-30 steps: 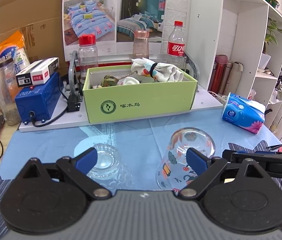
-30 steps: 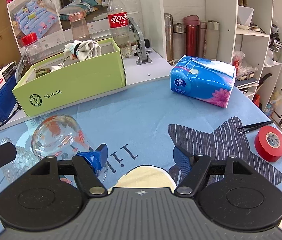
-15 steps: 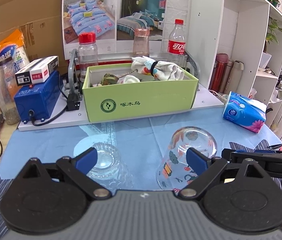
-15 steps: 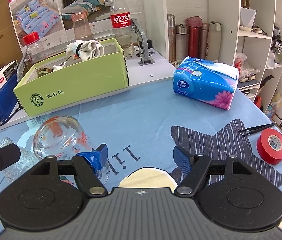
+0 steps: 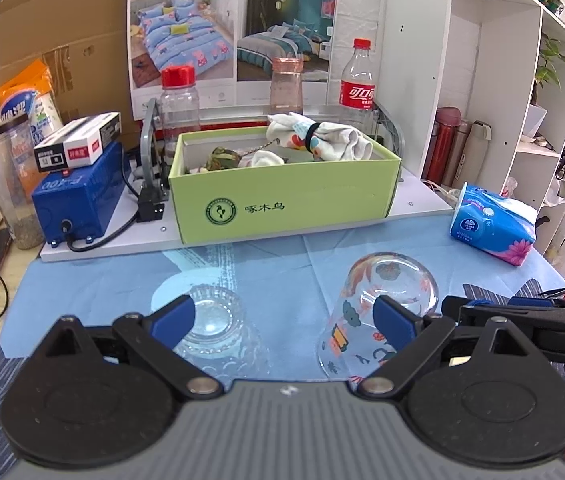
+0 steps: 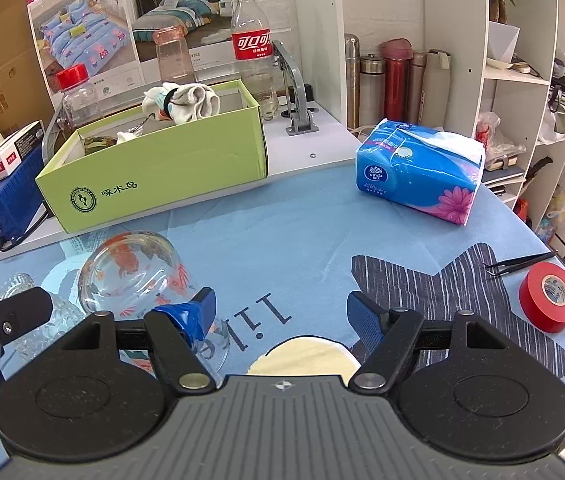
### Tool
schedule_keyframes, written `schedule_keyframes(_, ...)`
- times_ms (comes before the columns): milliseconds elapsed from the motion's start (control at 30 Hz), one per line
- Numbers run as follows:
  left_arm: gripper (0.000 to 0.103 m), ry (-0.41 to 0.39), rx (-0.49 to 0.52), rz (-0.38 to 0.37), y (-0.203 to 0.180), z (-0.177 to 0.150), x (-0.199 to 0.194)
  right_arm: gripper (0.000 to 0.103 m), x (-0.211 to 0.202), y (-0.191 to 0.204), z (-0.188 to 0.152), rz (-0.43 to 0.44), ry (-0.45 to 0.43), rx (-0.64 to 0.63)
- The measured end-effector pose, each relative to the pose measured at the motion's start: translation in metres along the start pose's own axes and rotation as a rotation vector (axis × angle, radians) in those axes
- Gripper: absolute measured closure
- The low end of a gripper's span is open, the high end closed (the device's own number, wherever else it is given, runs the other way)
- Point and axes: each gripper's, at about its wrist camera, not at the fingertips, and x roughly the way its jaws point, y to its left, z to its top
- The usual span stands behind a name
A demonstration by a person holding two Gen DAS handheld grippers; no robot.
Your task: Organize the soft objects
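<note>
1. Plainly, the task's soft thing is a white cloth bundle [image 5: 322, 141] with small coloured prints, cinched round its middle by a black band.
2. It rests at the far right end of the green box [image 5: 282, 204], riding above the rim, on the white board at the far side of the desk [image 6: 302, 232].
3. Its long axis runs left to right along the box's far wall; the looser, ruffled end points right, the tighter end points left.
4. Near it in the box lie a camouflage-patterned piece [image 5: 224, 158] with a thin chain, and a small white cloth [image 5: 264, 158] just right of that piece.
5. The left tongs [image 5: 282, 316] stand wide open and hold nothing; a clear glass dish [image 5: 212, 320] sits by the left finger and a printed glass tumbler [image 5: 378, 308] lies on its side by the right finger.
6. The right tongs [image 6: 280, 308] are likewise spread wide and empty, hovering over the blue cloth cover, the tumbler lying just left of them.
7. A blue tissue pack [image 6: 420, 168] lies at the right of the desk, well apart from the box; a red tape roll [image 6: 548, 296] and tweezers [image 6: 520, 264] lie nearer, at the right edge.
</note>
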Motion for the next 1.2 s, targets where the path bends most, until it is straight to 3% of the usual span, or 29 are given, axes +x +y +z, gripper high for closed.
schedule_keyframes(333, 0.011, 0.002, 0.007, -0.003, -0.0011, -0.0004, 0.0001, 0.044, -0.0076, 0.0054, 0.0009, -0.008, -0.050, -0.033)
schedule_keyframes(1200, 0.011, 0.009, 0.012, 0.009, -0.0031, -0.0002, 0.0024, 0.044, -0.0031, 0.0057, -0.0001, -0.008, -0.033, -0.032)
